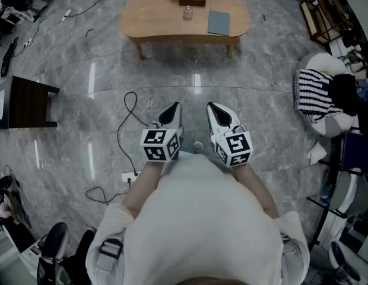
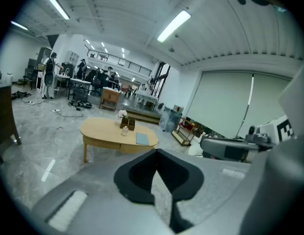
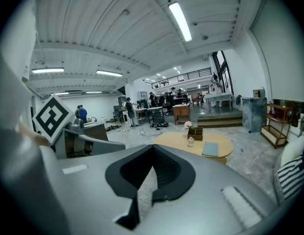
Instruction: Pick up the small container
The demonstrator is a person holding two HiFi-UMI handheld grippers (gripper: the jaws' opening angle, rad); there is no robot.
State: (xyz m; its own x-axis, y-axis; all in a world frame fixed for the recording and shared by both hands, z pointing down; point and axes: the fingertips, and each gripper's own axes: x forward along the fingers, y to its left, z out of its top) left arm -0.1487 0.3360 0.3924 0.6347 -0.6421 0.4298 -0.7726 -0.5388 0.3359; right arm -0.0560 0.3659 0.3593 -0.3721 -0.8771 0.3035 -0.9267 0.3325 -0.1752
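My left claw point(image 1: 172, 110) and right claw point(image 1: 215, 110) are both pinched shut, empty; small container point(image 1: 187, 12) sits near the tabletop's point(image 1: 154, 16) far edge.

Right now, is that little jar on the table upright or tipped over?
Upright: the small container stands on its base on the oval table, by the dark box.
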